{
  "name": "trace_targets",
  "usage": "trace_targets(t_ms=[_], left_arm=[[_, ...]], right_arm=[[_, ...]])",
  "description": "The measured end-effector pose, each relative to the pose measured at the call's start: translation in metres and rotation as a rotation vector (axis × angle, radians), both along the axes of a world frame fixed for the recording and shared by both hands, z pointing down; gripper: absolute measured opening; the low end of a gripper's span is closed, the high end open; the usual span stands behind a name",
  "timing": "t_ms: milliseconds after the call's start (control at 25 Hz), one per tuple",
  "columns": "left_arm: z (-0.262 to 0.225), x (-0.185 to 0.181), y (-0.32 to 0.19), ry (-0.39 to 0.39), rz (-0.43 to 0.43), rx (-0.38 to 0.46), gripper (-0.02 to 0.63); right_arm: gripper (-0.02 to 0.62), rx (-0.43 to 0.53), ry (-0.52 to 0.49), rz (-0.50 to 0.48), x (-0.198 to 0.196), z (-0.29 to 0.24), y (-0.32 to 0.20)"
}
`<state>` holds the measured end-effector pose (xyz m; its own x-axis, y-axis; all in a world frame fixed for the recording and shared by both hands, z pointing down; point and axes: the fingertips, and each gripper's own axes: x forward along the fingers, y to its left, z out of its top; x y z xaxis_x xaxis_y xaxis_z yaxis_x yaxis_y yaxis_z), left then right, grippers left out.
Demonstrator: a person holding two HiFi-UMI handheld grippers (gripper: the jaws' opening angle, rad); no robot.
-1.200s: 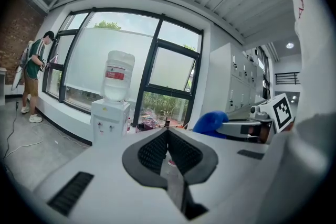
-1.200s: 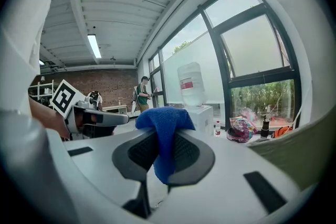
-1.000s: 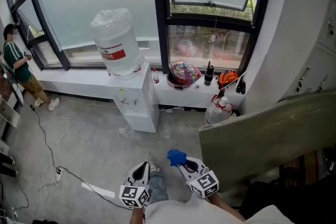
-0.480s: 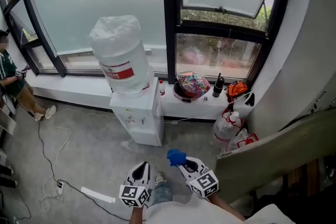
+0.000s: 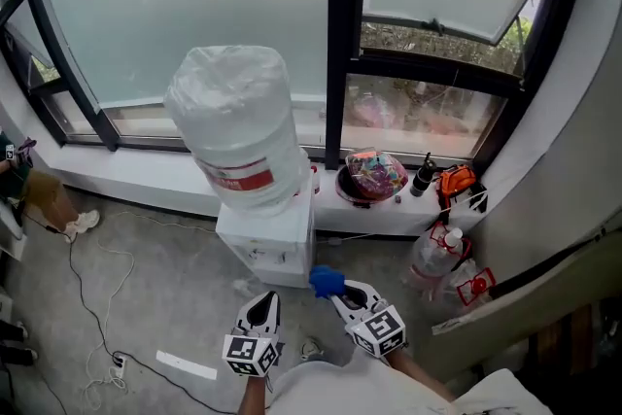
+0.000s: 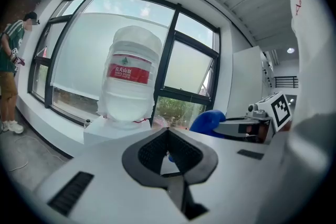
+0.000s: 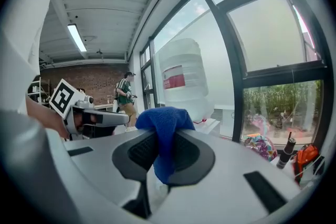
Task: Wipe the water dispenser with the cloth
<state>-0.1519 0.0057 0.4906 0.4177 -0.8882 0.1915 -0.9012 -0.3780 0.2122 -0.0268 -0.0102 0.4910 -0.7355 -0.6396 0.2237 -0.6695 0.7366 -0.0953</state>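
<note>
Closer than a second ago, the dispenser (image 5: pixel 275 246) is seen just ahead, the cloth (image 5: pixel 326 282) pinched by the closed fingers of the right gripper (image 5: pixel 341 295), the left gripper (image 5: pixel 262 306) shut on nothing; the bottle (image 5: pixel 236 126) on top could be jolted if wiped too hard.

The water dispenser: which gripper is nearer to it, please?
Right, slightly: the right gripper, clamping the blue cloth, hovers by a corner of the water dispenser; the left gripper sits further back.
</note>
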Motion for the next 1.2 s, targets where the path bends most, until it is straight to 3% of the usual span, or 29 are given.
trace_targets(t_ms=[440,880,1200], left_arm=[[-0.007,-0.028,-0.08,-0.006,0.025,0.019,0.012],[-0.005,-0.007,-0.091,0.001,-0.05,-0.005,0.012],[0.001,-0.001,-0.095,-0.003,-0.066,-0.027,0.012]], right_arm=[[0.054,0.031,0.005,0.042,-0.027,-0.011,-0.083],[0.054,0.002,0.01,-0.066,-0.018,-0.012,-0.099],[0.054,-0.012,0.013,-0.081,-0.012,-0.007,-0.107]])
